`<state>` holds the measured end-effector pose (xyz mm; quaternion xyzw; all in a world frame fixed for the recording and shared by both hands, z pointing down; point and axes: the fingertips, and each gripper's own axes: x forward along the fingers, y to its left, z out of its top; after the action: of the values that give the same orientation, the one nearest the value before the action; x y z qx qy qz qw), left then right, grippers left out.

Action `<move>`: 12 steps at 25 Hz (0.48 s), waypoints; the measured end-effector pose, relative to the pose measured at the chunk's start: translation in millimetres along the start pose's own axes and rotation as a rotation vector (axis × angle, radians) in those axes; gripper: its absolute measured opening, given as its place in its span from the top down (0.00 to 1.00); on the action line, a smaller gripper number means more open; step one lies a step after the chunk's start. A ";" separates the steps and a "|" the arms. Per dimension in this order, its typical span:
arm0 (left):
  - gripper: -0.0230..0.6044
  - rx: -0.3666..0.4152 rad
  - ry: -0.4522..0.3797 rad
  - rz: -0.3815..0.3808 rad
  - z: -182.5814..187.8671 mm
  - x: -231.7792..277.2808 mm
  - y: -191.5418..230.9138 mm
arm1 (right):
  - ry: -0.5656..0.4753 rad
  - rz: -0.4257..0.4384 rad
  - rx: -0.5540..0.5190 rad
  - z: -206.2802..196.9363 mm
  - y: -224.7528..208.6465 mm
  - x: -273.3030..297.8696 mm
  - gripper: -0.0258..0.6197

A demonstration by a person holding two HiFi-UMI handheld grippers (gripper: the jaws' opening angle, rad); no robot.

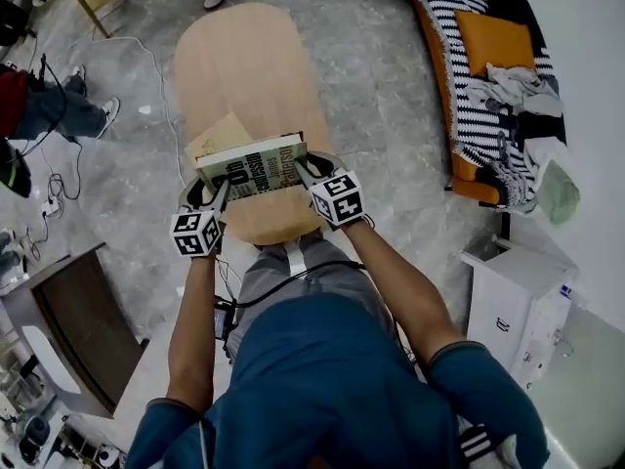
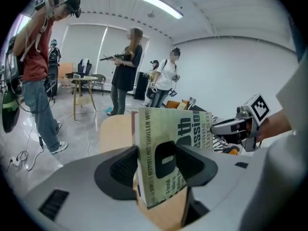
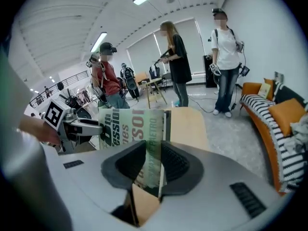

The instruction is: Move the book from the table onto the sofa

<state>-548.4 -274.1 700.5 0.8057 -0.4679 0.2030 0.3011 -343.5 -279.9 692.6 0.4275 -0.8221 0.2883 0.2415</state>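
A green-covered paperback book point(image 1: 252, 167) hangs lifted above the near end of the oval wooden table point(image 1: 239, 62), held by both grippers. My left gripper point(image 1: 217, 196) is shut on the book's left end, and in the left gripper view its pads press the cover and back of the book point(image 2: 168, 143) at the gripper point(image 2: 156, 163). My right gripper point(image 1: 302, 173) is shut on the right end; its own view shows the book point(image 3: 132, 124) pinched between the jaws of the gripper point(image 3: 153, 163). The orange sofa point(image 1: 467, 179) with a striped throw stands at the far right.
A tan paper sheet point(image 1: 217, 135) lies on the table under the book. Clothes point(image 1: 513, 91) and an orange cushion point(image 1: 493, 39) cover the sofa. A white cabinet point(image 1: 518, 301) stands near right, dark furniture point(image 1: 68, 330) near left. People point(image 2: 126, 71) stand beyond the table; cables cross the floor.
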 end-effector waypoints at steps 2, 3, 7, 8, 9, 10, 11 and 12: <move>0.57 0.022 -0.054 0.001 25.1 -10.2 -7.9 | -0.055 -0.015 -0.033 24.4 1.5 -16.1 0.79; 0.57 0.036 -0.079 0.002 36.8 -16.7 -13.3 | -0.079 -0.020 -0.046 35.0 3.0 -25.6 0.79; 0.57 0.111 -0.151 -0.012 82.4 -43.0 -37.7 | -0.174 -0.042 -0.070 68.8 10.4 -67.8 0.79; 0.57 0.131 -0.169 -0.020 93.4 -48.4 -42.6 | -0.200 -0.049 -0.077 77.1 12.1 -77.3 0.79; 0.57 0.148 -0.189 -0.025 104.0 -54.0 -47.1 | -0.226 -0.055 -0.087 85.7 13.9 -86.1 0.79; 0.57 0.163 -0.210 -0.029 114.3 -59.9 -51.6 | -0.252 -0.060 -0.098 94.4 16.0 -95.0 0.79; 0.57 0.178 -0.232 -0.032 124.4 -66.1 -56.6 | -0.278 -0.064 -0.109 103.0 18.2 -104.4 0.80; 0.57 0.192 -0.254 -0.036 134.5 -72.5 -62.0 | -0.304 -0.069 -0.119 111.2 20.4 -114.3 0.80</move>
<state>-522.8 -295.5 539.0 0.8582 -0.4663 0.1381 0.1645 -318.3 -281.6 533.9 0.4792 -0.8495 0.1628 0.1490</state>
